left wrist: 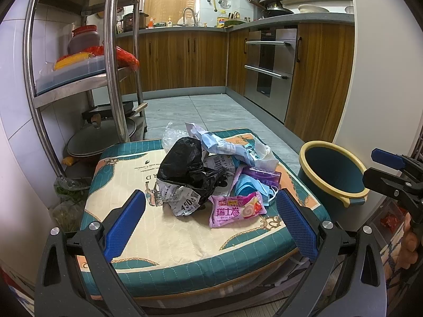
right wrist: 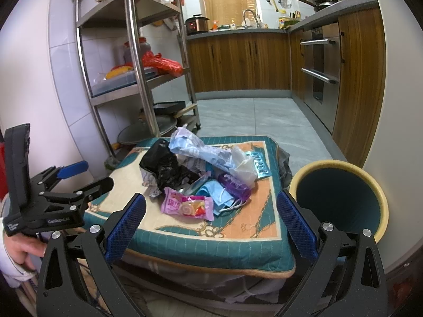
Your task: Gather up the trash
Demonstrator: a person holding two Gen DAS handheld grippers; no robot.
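Here, both my tools, left (left wrist: pixel 210 223) and right (right wrist: pixel 211 224), gape before a pink "SWISS ROLL" wrapper (left wrist: pixel 236 210) and "450" receipt (left wrist: pixel 185 202).

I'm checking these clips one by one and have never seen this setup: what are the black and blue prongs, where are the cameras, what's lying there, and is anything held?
No robot: a person holds two hand-held grippers. Each picture comes from a camera on one gripper, looking along its blue-padded fingers. The left gripper and right gripper are both open and empty. On the cushion lies a trash pile: a black bag, a pink snack wrapper, a blue mask. A bin stands beside it.
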